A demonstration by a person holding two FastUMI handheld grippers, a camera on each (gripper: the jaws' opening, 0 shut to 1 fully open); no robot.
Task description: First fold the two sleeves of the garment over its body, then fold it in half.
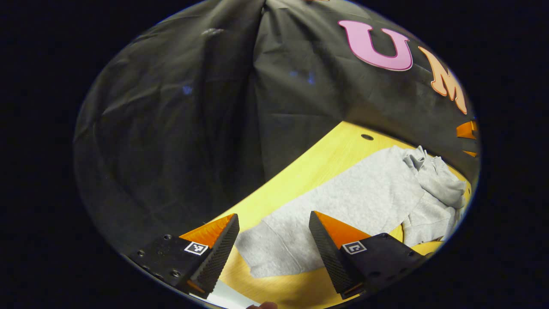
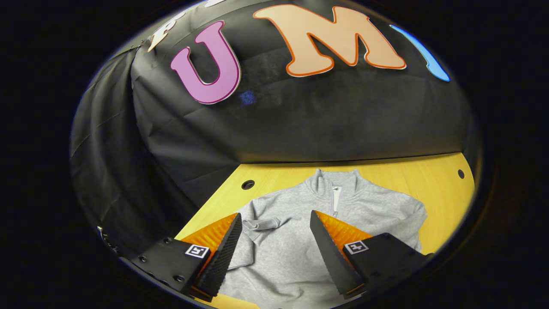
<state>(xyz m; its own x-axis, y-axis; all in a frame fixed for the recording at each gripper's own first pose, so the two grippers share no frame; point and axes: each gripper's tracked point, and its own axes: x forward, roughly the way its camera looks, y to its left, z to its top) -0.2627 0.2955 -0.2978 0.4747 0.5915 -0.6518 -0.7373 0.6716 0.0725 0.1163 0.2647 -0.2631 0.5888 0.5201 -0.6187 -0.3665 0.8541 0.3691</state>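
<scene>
Grey sweatshirt (image 2: 309, 223) flat on yellow table (image 2: 437, 189), collar at far side, left gripper (image 1: 274, 244) released – above its hem, right gripper (image 2: 276, 244) released – over its body

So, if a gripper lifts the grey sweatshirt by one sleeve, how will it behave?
The sweatshirt will probably hang limp, since its sleeve lies bunched in soft folds. The thick-looking fabric suggests some weight, so it may drag on the wooden table rather than slide freely.

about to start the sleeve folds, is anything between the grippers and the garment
Nothing visible. Both the left gripper and right gripper have open jaws over the grey garment, lying on the bare yellow table.
</scene>
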